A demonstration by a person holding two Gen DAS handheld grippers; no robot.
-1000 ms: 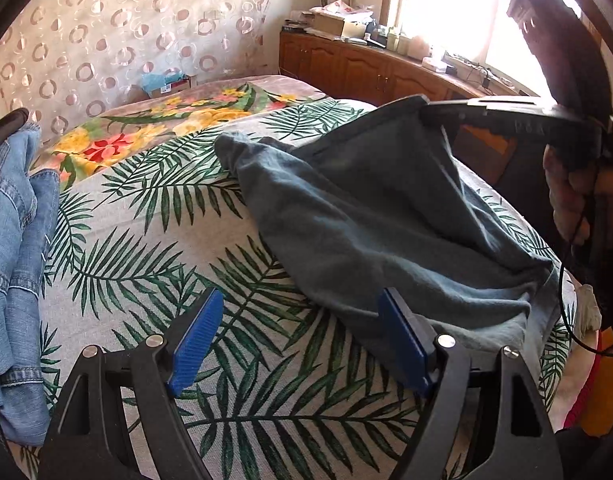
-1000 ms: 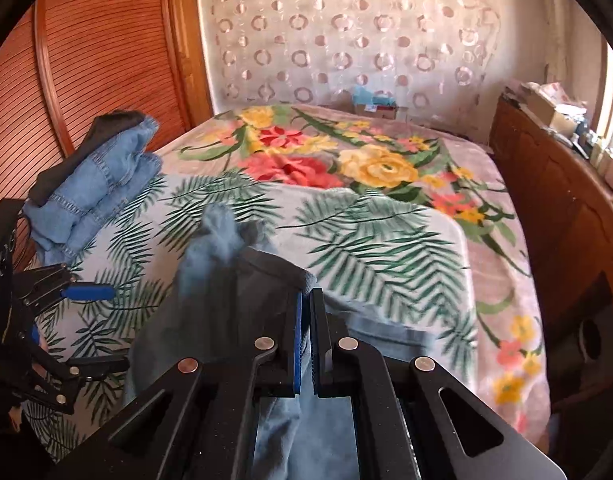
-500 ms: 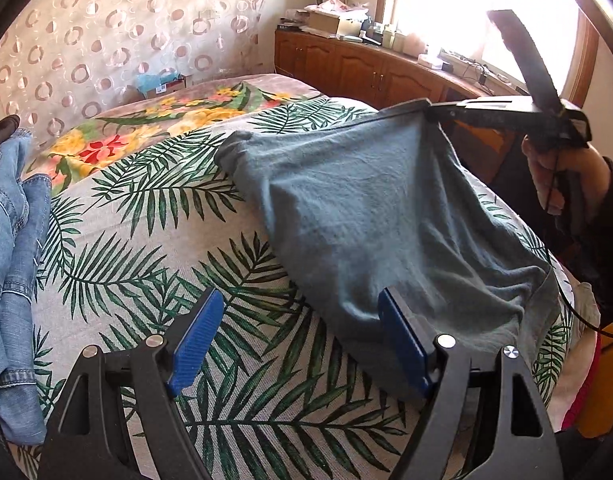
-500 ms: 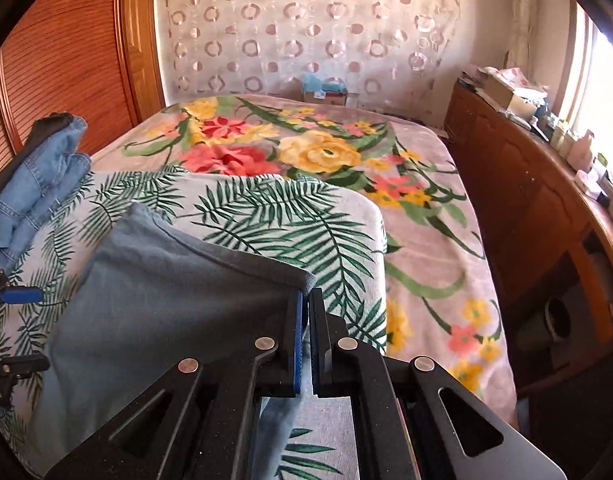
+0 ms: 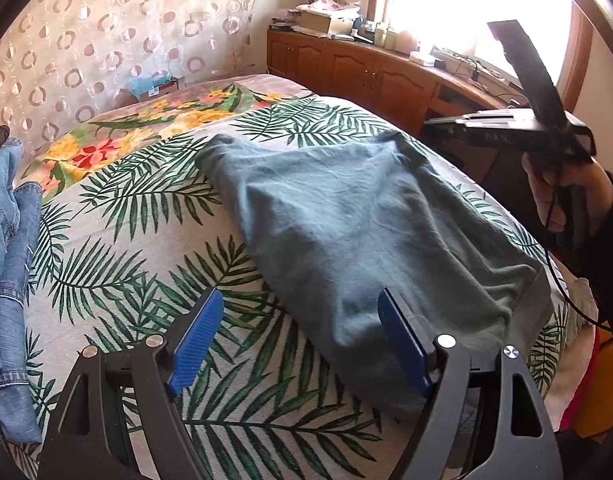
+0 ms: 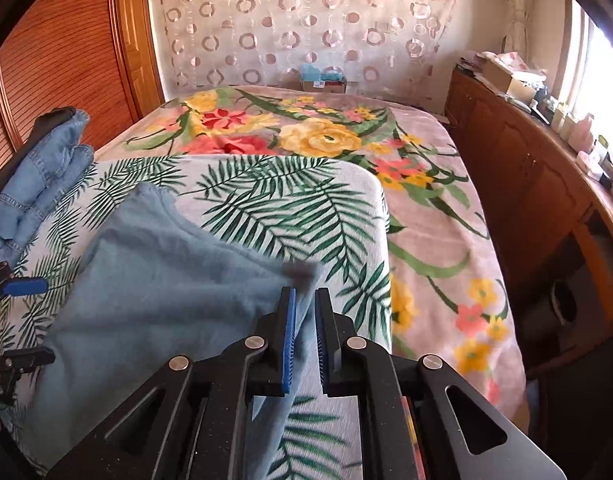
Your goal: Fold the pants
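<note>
the right tongs [image 6: 304,300] have let go: half a second ago their blue pads were pinched on the corner of the grey-blue pants [image 5: 370,232], and now they stand slightly apart with that corner just ahead of the tips, a little blurred. in the left view the right tongs [image 5: 502,126] sit at about 2 o'clock, clear of the cloth, and the corner that was held up in the air now lies down on the bed [image 5: 118,264]. the pants lie spread flat over the palm-leaf blanket, from the centre toward 4 o'clock. the left tongs [image 5: 302,336] remain wide apart and hold nothing, the right pad over the near edge of the pants. folded jeans [image 5: 6,240] lie at 9 o'clock, as before.
</note>
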